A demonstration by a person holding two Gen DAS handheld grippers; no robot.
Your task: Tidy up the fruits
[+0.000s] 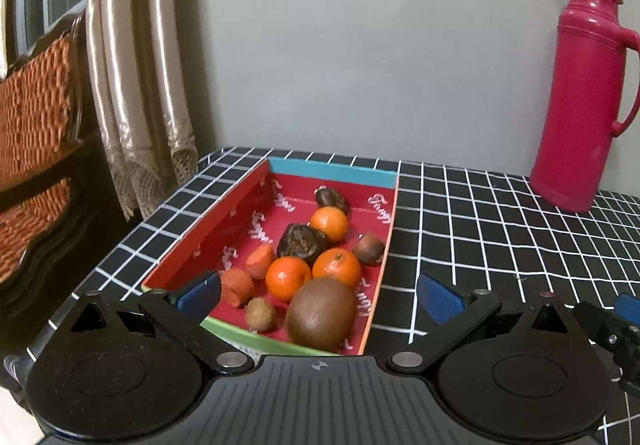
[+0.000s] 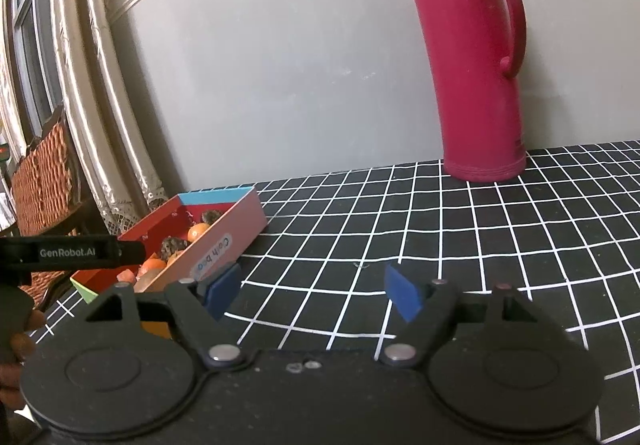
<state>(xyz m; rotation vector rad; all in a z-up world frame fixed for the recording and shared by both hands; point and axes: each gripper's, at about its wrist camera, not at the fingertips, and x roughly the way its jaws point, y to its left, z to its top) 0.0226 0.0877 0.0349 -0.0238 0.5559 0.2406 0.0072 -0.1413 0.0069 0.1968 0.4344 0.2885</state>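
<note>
Beside the fruit box (image 1: 224,217), a pink thermos (image 1: 580,93) stands well apart.

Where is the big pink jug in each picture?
Left wrist view: the pink jug stands far right, at the back of the checked tablecloth.
Right wrist view: the jug stands tall right of centre, against the wall.
Shared landmark: the fruit box, left of the jug in both.
</note>
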